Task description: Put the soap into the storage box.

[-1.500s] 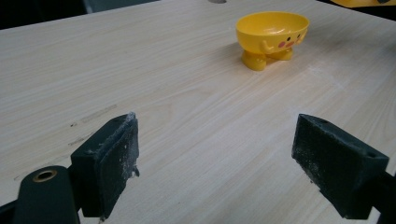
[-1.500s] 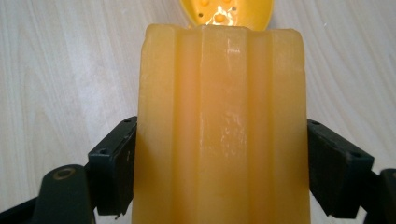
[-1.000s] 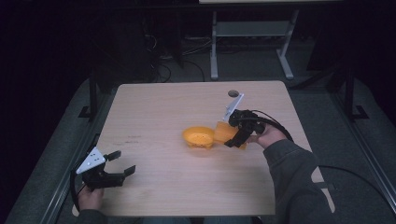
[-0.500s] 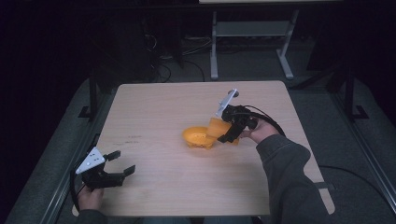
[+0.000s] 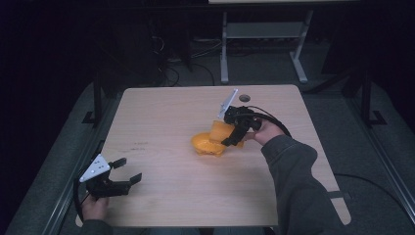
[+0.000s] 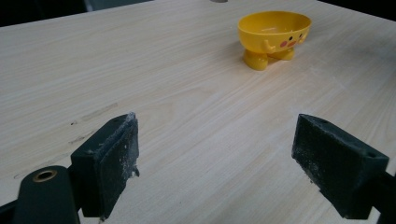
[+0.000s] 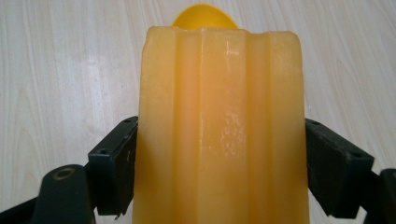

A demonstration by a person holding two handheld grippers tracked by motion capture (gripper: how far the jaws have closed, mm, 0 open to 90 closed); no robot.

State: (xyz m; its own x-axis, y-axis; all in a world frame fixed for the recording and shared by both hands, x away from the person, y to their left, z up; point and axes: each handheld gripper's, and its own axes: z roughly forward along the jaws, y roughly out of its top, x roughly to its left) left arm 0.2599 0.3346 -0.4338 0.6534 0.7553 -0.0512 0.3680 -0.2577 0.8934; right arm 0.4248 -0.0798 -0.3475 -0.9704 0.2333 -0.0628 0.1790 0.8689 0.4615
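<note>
A yellow footed bowl [image 5: 205,145] with a duck face stands near the table's middle; in the left gripper view this bowl [image 6: 274,33] is far ahead and looks empty. My right gripper [image 5: 231,141] is shut on a pale orange ridged block [image 5: 219,130], tilted just over the bowl's right rim. In the right gripper view the block [image 7: 224,121] sits between both pads of the right gripper [image 7: 219,168], and the bowl's rim [image 7: 203,13] peeks out beyond it. My left gripper [image 5: 125,172] rests open near the front left corner; in its own view the left gripper [image 6: 224,158] holds nothing.
The light wooden table [image 5: 161,117] has a small round hole [image 5: 244,98] near its far edge. Dark floor, a white metal stand [image 5: 264,34] and cables lie beyond the table. A grey sleeve [image 5: 298,181] crosses the table's right front.
My right gripper has moved left and tipped upward with the orange block, bringing it over the bowl's right rim. The left gripper and the bowl have stayed still.
</note>
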